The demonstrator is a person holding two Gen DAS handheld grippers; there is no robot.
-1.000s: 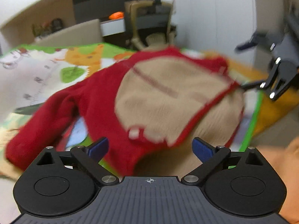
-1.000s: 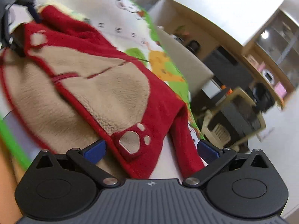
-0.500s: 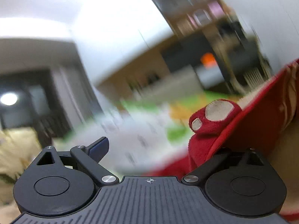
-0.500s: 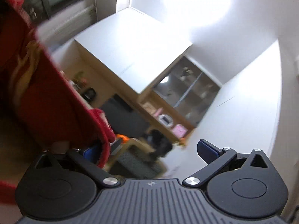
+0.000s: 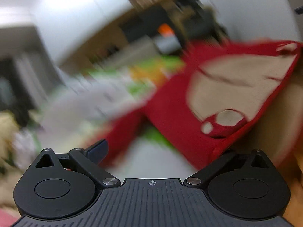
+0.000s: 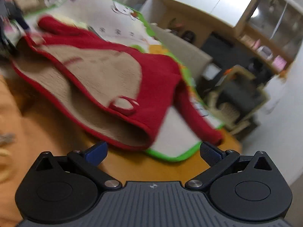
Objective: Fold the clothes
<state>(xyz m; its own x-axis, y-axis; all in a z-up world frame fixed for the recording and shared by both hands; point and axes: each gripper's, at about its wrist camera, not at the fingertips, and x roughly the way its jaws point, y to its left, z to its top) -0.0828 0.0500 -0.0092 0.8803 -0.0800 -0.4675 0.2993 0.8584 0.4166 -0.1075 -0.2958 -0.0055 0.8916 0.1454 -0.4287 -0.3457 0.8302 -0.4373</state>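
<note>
**Red fleece jacket lying on the play mat, one corner over our left tool**

We are looking along both tools at a red fleece jacket with a beige fuzzy lining [image 6: 98, 71]. It is lying spread across a white play mat with a green border and cartoon prints [image 6: 170, 128], which is sitting on an orange-brown floor [image 6: 132, 170]. In the right wrist view one red sleeve [image 6: 197, 119] is trailing down toward the mat's near green edge, and a small red tab with a beige patch [image 6: 123, 105] is showing on the turned-back front.

Our right tool [image 6: 152, 152] is hovering with its blue-tipped fingers [image 6: 96, 152] spread wide, holding nothing, just short of the jacket's hem.

Our left tool [image 5: 161, 151] is showing only its left blue fingertip [image 5: 98, 148] clearly; the jacket's red hem [image 5: 208, 151] is draping over the place where the other finger sits. The visible finger is standing well out to the side, so the jaws are looking spread, though we cannot tell whether the hidden finger is touching cloth. This view is heavily blurred. Behind the mat we are making out a beige and dark chair [image 6: 236, 96] and wooden shelving [image 6: 265, 43].
</note>
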